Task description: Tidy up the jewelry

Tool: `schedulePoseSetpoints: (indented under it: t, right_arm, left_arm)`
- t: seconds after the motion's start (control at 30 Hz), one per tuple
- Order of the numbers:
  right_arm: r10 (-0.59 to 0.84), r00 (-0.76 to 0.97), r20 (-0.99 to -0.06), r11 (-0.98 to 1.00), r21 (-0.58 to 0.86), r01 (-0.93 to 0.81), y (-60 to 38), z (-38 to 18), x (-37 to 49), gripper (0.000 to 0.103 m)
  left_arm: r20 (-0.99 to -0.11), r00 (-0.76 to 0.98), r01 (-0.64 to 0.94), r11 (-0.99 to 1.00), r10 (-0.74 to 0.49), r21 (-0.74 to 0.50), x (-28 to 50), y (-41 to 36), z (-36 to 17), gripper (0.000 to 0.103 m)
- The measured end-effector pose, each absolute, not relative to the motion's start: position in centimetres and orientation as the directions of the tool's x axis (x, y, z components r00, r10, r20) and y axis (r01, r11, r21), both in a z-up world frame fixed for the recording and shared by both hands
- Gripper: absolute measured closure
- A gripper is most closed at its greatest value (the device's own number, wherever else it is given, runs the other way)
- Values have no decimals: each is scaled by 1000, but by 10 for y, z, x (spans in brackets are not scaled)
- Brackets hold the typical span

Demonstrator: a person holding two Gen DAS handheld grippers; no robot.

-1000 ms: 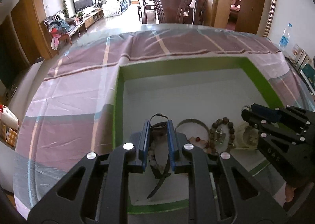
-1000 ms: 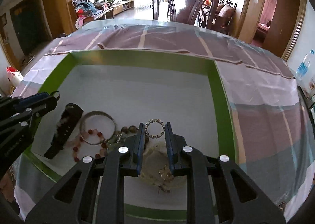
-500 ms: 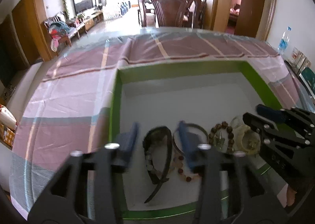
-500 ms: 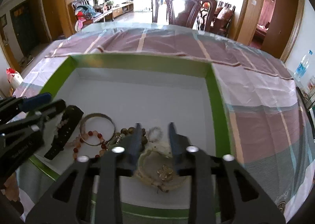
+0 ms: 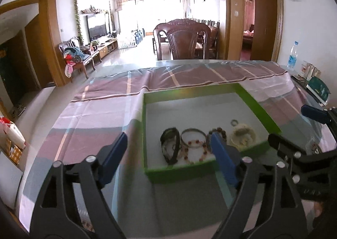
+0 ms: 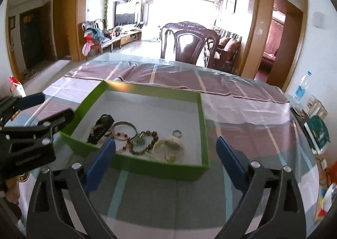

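Both claws hang wide apart and empty above the worktop's near edge: the left claw [image 5: 169, 150] before the shallow green-walled, white-floored cardboard tray [image 6: 203, 131], the right claw [image 6: 166, 151] likewise. All the jewelry lies along the tray's near wall: black strap watch [image 5: 170, 146], silver bangle [image 5: 193, 134], brown bead bracelet [image 6: 147, 141], small ring [image 6: 177, 133], cream pearl strand [image 6: 168, 146]. The sorting looks finished; the sound course is to keep both claws high, clear of the wall, so nothing is nudged.

One green tray [image 6: 203, 125] holds one black watch [image 6: 101, 128], one metal bangle [image 6: 124, 126], two bead bracelets [image 6: 147, 140], one small ring [image 6: 177, 133] and one pale necklace heap [image 6: 168, 147].
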State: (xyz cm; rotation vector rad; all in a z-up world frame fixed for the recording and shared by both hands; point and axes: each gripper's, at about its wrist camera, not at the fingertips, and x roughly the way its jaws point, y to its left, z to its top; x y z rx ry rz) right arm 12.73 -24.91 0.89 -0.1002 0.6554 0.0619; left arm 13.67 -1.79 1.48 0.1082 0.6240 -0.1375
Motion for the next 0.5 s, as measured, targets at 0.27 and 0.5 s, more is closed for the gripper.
schedulePoseSetpoints:
  t: [0.27,0.5]
  right_arm:
    - [31,774,-632,999,7,-35,-250,-9,98,4]
    - [16,781,-624,1000,3,-19,-247,-10,86,4]
  left_arm:
    - [-614,785,146,987,-75,67,99,-12,-2,13]
    - [-614,786,133,990,-74,52,86,-6,-4,8]
